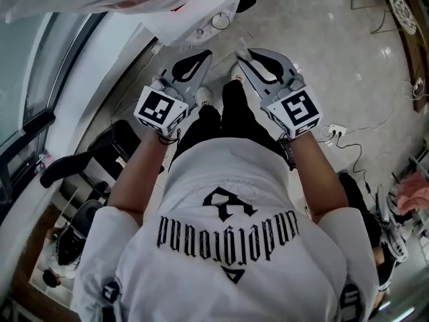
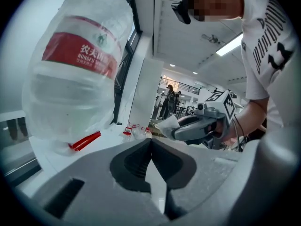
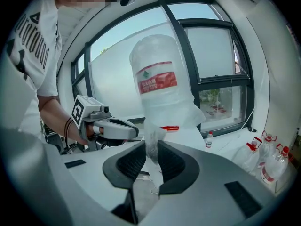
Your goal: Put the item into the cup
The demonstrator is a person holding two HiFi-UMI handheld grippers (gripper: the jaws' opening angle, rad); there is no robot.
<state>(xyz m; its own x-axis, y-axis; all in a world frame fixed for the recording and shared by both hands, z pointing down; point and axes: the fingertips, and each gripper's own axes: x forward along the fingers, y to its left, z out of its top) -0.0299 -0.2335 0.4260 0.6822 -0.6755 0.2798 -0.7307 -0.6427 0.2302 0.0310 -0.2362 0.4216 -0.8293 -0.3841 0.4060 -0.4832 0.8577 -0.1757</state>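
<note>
My right gripper [image 1: 242, 51] [image 3: 151, 150] is shut on a small white translucent packet [image 3: 153, 140], which sticks up between its pads. From the left gripper view the same packet [image 2: 167, 125] shows at the tip of that right gripper [image 2: 175, 132]. My left gripper [image 1: 201, 54] [image 2: 150, 142] is shut, tips touching, with nothing in it. Both are held side by side in front of the person, above the floor. A small round cup-like thing [image 1: 220, 21] stands on the white table [image 1: 194, 12] just beyond them.
A big upturned water bottle [image 2: 75, 74] [image 3: 162, 86] in clear plastic, red cap [image 3: 169, 127] down, rests on the table. Small red-capped bottles [image 3: 273, 159] stand at the right. Black chair [image 1: 87, 159] at left; cables and a power strip [image 1: 335, 131] on the floor.
</note>
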